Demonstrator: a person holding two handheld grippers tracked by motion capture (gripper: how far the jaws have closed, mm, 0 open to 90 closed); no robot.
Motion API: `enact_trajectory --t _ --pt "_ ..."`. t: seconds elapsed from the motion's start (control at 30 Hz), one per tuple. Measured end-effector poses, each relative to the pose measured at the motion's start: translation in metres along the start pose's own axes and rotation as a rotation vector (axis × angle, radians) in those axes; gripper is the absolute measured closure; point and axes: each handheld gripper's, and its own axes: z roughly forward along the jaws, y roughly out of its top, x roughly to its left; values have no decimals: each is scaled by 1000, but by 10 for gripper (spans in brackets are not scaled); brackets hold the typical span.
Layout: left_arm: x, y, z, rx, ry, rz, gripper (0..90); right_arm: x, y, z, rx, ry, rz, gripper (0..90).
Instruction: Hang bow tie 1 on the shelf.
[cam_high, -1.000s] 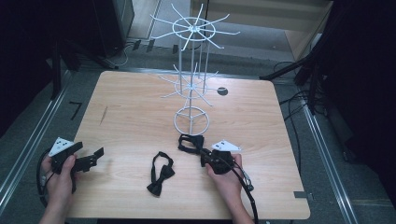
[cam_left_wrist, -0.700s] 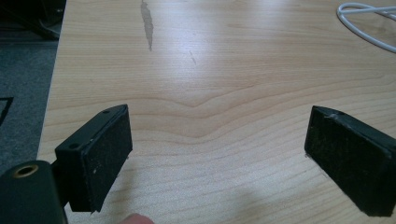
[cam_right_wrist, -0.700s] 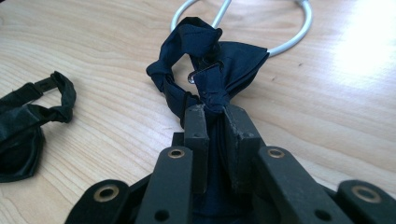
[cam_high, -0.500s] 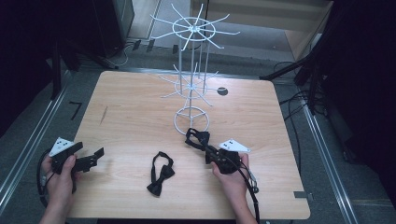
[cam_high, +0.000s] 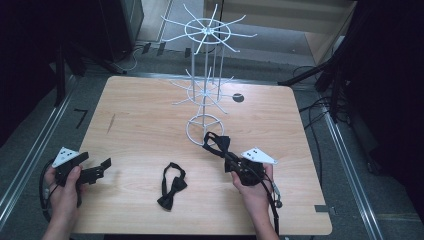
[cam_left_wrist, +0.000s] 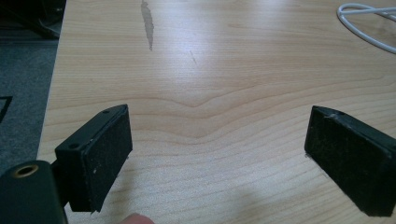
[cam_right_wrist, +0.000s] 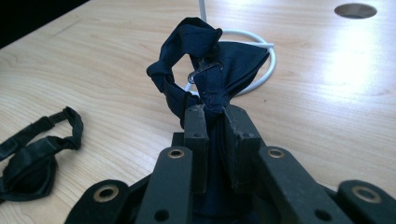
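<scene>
My right gripper (cam_high: 231, 159) (cam_right_wrist: 215, 116) is shut on a dark navy bow tie (cam_high: 217, 143) (cam_right_wrist: 205, 70), which it holds lifted just in front of the white wire stand's ring base (cam_high: 202, 126) (cam_right_wrist: 261, 70). A second, black bow tie (cam_high: 171, 186) (cam_right_wrist: 32, 158) lies flat on the wooden table (cam_high: 140, 120) at the near middle. The white wire display stand (cam_high: 206, 80) has two tiers of spoke hooks and rises at the table's centre. My left gripper (cam_high: 102, 167) (cam_left_wrist: 217, 158) is open near the front left corner, with bare wood between its pads (cam_left_wrist: 107, 154).
A dark round hole (cam_high: 238, 97) (cam_right_wrist: 355, 10) sits in the tabletop right of the stand. The table's left edge (cam_left_wrist: 51, 93) is close to my left gripper, with grey floor beyond. Cables (cam_high: 320, 107) trail on the floor at the right.
My right gripper has lifted the navy bow tie off the table and carried it slightly right, tilting it up towards the stand. The left gripper has stayed still.
</scene>
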Motion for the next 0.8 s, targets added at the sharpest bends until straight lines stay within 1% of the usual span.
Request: enact_trajectory --t 0.3,0.6,0.63,0.8 --pt "0 0 0 0 -1 1 82 5 11 -13 -50 11 -27 816" --pt "0 0 0 1 -1 1 82 11 20 -26 -88 26 -33 816" --pt "0 0 0 1 -1 1 82 12 21 -28 -92 27 -42 816" --pt "0 0 0 1 -1 1 82 16 25 -33 -112 33 -48 816"
